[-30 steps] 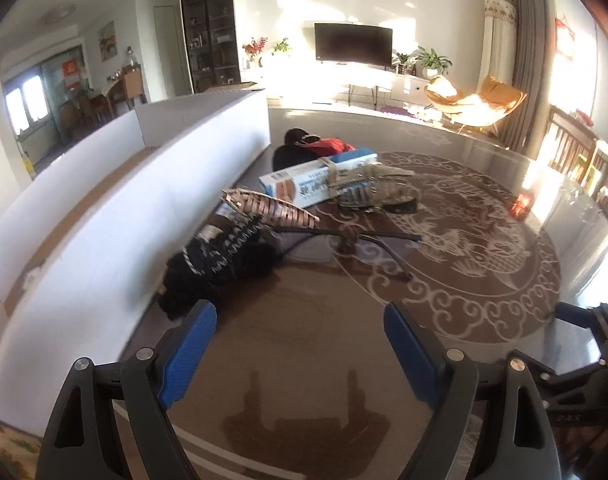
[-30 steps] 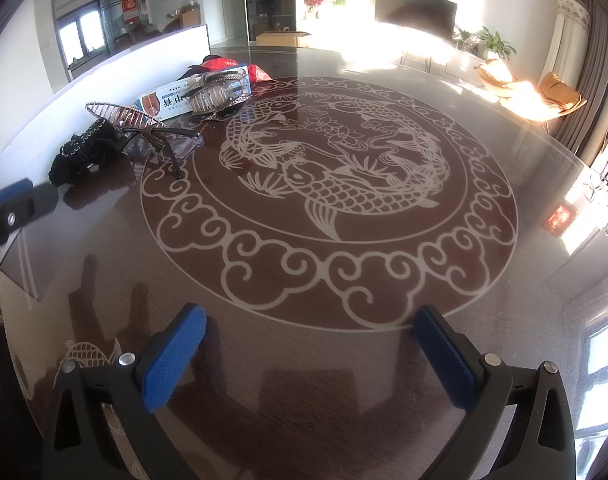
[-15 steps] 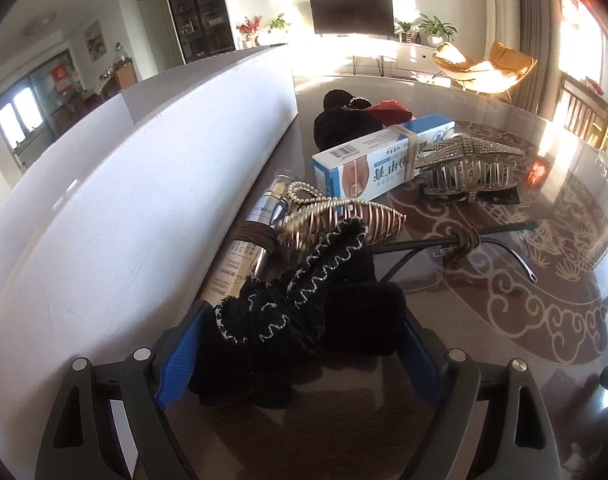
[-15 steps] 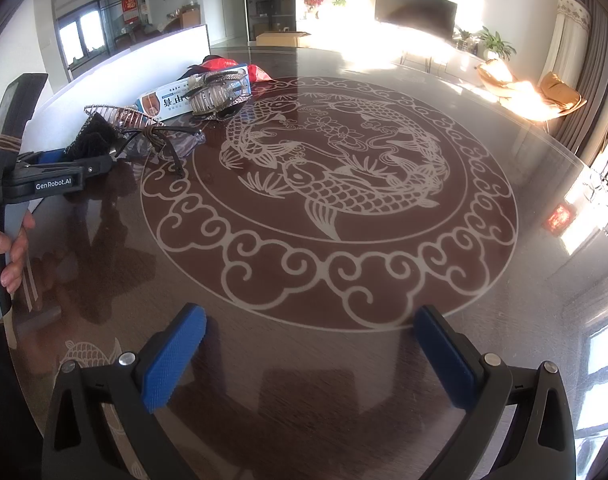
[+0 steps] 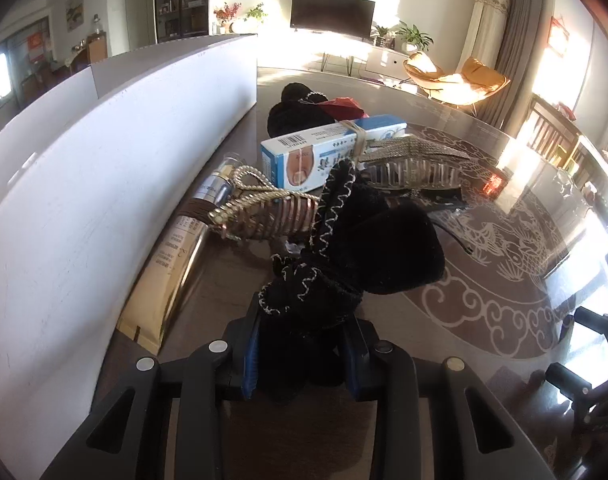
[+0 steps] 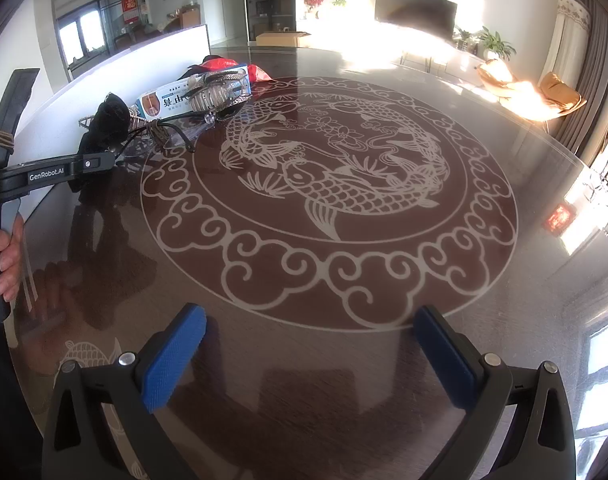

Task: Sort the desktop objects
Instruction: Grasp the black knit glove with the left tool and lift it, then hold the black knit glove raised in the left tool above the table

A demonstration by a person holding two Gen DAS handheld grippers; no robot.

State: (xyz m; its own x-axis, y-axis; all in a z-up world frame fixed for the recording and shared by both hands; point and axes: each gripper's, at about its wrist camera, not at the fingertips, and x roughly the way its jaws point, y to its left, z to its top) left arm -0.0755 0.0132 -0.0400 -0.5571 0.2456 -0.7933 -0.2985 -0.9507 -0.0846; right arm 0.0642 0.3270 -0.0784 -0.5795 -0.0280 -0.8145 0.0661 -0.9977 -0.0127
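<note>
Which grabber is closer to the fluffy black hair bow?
Left. The left gripper is shut on the black hair bow. The right gripper hangs open over bare table, far from it.

The left hand-held gripper [image 5: 301, 354] moved in from open, closed on the black hair scrunchie [image 5: 344, 264] and lifted it.

Glossy carp-patterned table [image 6: 344, 360] with boxes [image 6: 163, 102], hair clips [image 6: 217, 88], glasses [image 6: 171, 130].

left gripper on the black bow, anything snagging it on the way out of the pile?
Possibly. Left gripper is shut on the black fabric hair bow with silver stitching; the gold comb-toothed hair claw lies against its far end.
</note>
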